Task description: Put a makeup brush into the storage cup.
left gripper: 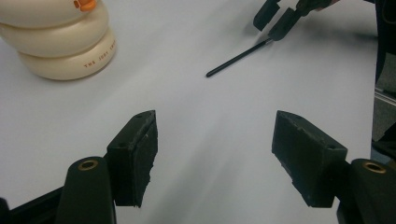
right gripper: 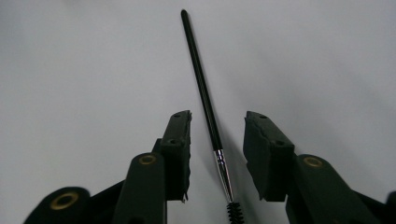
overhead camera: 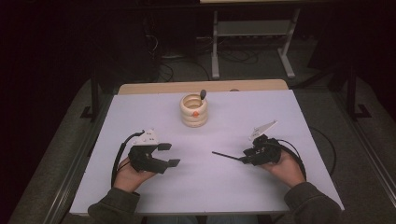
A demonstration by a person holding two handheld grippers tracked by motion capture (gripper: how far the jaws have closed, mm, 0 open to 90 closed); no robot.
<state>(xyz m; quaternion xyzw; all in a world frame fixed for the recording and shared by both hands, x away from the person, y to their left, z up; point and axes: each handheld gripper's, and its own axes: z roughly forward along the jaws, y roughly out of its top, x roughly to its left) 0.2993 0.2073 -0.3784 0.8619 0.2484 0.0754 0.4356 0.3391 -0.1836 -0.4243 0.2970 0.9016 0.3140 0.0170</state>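
Brush [right gripper: 203,88]: a thin black wand with a metal ferrule and a small spiral bristle head, lying flat on the white desk [overhead camera: 219,186] in front of the person's right hand [overhead camera: 285,167]. In the right gripper view it lies between the two jaws of the right claw [right gripper: 215,156], with a clear gap on each side. The jaws stand apart and touch nothing. The bristle end points back toward the claw body; the plain handle end points away, toward the middle of the desk.

Left claw [overhead camera: 170,154]: jaws wide apart, empty, held low over the desk near the person's left hand [overhead camera: 132,171]. In the left gripper view the desk surface between its jaws is bare.

Holder [overhead camera: 194,110]: a cream, ringed pot with an orange mark on its front, standing upright at the far middle of the desk, well apart from both claws. A dark-tipped item [overhead camera: 202,95] already stands in it.

Step in hand, by judgement: the right claw is lined up astride the brush for a pickup, or has just set it down; the pictures do not decide which. The pickup reading fits the holder ahead.

Next move, if pickup:
1. Lower the right claw until the pads flank the handle just ahead of the ferrule.
2. Close squarely; the wand is thin and round and may roll or slip out.
3. Lift, tilt upright and carry it to the holder opening.
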